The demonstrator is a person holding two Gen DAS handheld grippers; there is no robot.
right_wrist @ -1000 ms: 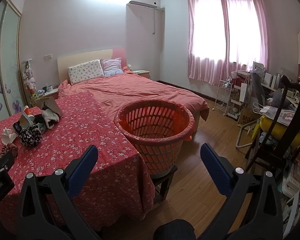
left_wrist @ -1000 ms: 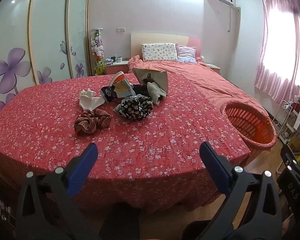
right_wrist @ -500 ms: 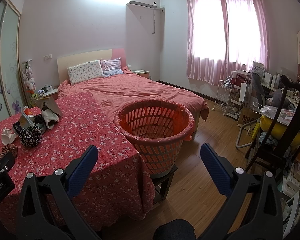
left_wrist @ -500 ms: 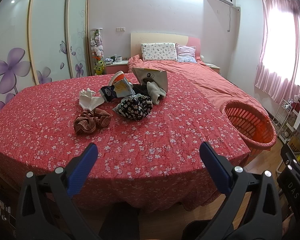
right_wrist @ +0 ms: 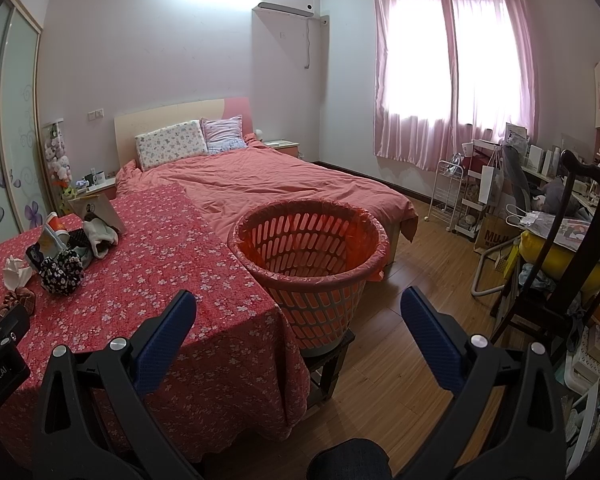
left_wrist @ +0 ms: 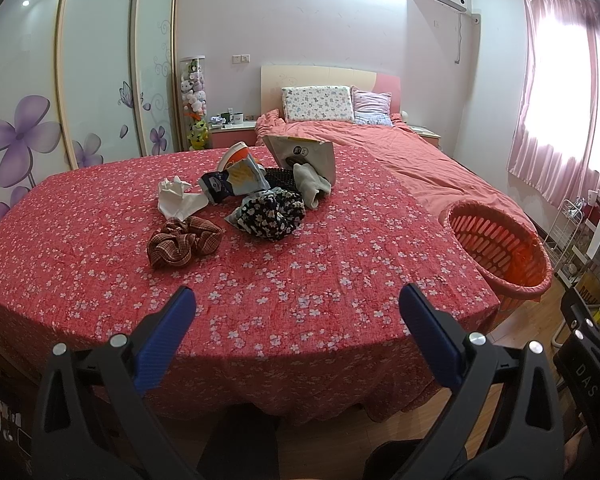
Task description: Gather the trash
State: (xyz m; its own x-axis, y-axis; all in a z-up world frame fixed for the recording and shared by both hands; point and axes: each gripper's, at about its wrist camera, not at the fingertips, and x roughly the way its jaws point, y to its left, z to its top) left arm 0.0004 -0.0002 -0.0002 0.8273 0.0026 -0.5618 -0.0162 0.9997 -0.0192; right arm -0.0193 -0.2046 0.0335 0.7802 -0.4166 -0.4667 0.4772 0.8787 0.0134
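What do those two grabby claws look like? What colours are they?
The left gripper and right gripper look alike: black plastic frames with triangular cut-outs and shiny silver bolts. Each has two long fingers tipped with dark blue, ribbed pads. No cables or sleeves show.

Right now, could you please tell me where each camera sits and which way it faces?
Left wrist: on the left tongs, facing the red floral table and its pile of trash; both blue fingers show, open.
Right wrist: on the right tongs, facing the orange basket beside the table; both fingers open, a dark knee below.
Shared: table, pile, basket, bed.
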